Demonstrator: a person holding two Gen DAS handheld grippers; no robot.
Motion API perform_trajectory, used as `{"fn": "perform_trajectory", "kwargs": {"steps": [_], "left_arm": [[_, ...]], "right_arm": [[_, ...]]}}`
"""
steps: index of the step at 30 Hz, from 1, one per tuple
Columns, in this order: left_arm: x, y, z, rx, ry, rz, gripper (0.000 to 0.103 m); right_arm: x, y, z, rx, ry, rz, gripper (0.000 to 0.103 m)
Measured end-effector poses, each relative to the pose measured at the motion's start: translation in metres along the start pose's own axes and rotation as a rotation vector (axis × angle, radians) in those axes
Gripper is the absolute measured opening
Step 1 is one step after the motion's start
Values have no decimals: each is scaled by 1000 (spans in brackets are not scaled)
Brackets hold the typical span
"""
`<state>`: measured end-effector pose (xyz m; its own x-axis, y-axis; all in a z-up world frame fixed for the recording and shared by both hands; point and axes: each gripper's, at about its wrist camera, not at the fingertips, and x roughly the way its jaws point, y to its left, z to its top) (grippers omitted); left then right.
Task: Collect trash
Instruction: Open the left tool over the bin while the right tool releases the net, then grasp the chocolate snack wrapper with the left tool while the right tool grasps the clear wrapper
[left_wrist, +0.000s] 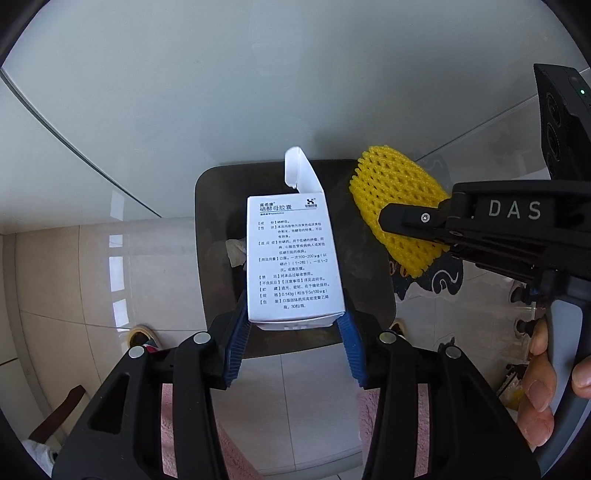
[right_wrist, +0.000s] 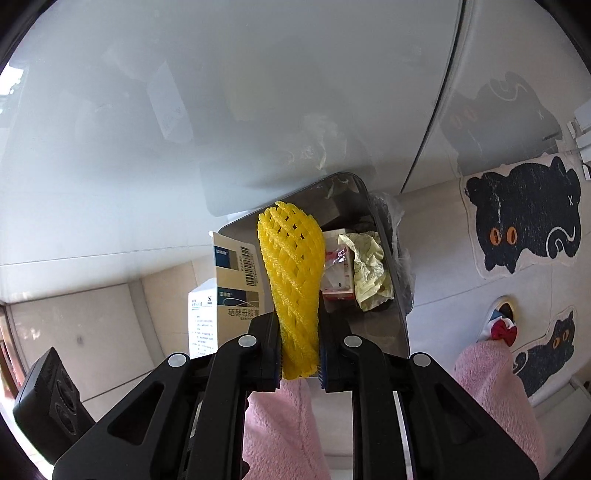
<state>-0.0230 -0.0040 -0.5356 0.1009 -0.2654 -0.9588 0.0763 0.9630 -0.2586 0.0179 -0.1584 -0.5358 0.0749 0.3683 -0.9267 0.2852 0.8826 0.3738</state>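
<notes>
The left gripper is clamped on a white box, flap open, held above the dark bin on the tiled floor. The right gripper pinches a yellow foam net between its pads, over the same bin, just beside the box. Inside the bin lie crumpled paper and a wrapper. Cat-shaped mats lie near the bin.
</notes>
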Motion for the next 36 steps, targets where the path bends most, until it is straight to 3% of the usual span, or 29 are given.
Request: {"fn": "perform_trajectory", "kwargs": {"steps": [2,5,8,13,18,20,28,36], "left_arm": [[-1,0,2,2,0,-6,43],[-4,3,3,3,-2,-2,47],[-9,3,1,-8,-14,2,55],[-18,0,-1,-7,-33,11,73],[-37,-8,-5,-5,-45,14,89],[-50,-9,-4,-4,-59,17,95],[-120,-31,-4,43,-139,16,95],[-237,-58,6,122,-344,3,95]], "right_arm": [[0,0,1,8,2,1,23],[-3,0,1,19,-8,22,47],[-7,1,3,23,-15,30,54],[-20,3,5,32,-31,43,73],[-43,3,1,31,-56,44,100],[-55,4,-2,17,-62,37,100],[-135,16,-20,-52,-143,27,100],[-262,47,-36,-178,-341,76,100]]}}
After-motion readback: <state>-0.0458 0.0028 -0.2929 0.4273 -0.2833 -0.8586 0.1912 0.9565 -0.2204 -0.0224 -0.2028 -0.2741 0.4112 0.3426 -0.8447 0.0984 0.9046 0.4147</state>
